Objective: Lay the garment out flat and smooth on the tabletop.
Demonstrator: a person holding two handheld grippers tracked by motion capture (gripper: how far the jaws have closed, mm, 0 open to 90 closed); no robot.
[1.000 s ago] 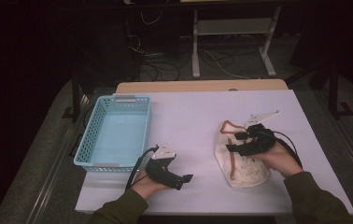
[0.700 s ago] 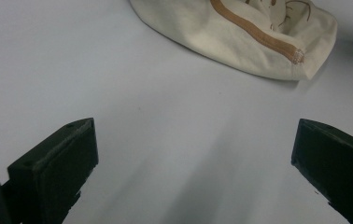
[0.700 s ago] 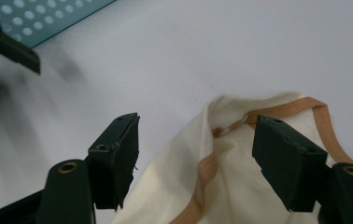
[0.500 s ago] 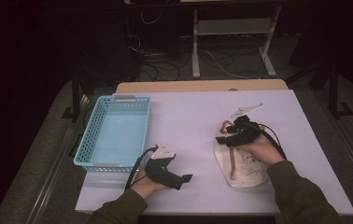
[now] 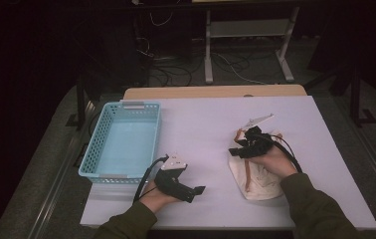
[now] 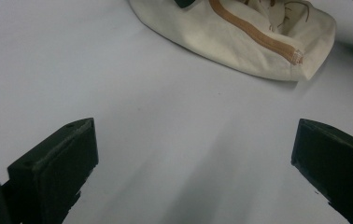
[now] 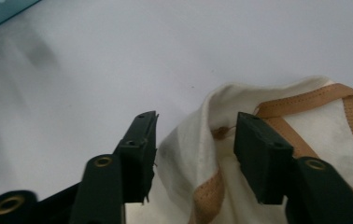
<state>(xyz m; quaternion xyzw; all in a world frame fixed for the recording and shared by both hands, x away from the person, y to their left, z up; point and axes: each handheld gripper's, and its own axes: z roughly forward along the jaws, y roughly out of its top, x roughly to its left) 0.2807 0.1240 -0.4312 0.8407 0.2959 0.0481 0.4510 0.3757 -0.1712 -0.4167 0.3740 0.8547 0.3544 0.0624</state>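
A cream cloth bag [image 5: 260, 179] with tan straps lies on the white table's right half, crumpled. My right gripper [image 5: 236, 149] is low over the bag's upper left edge. In the right gripper view a raised fold of the bag [image 7: 193, 140] stands between the jaws of the right gripper [image 7: 195, 123]. The jaws have just been closing and stand half apart, and I see no pinch on the cloth. My left gripper [image 5: 197, 193] rests on the table near the front edge, open and holding nothing. The left gripper [image 6: 193, 144] points at the bag [image 6: 240, 32].
A light blue plastic basket [image 5: 90, 154] with nothing in it stands at the table's left; a corner of the basket [image 7: 6, 9] shows in the right gripper view. The white table [image 5: 201, 119] is bare between the basket and the bag. A stand and cables are on the floor beyond.
My right gripper has moved left and down across the bag to its upper left edge, and its jaws have narrowed around a fold. The left gripper has stayed put.
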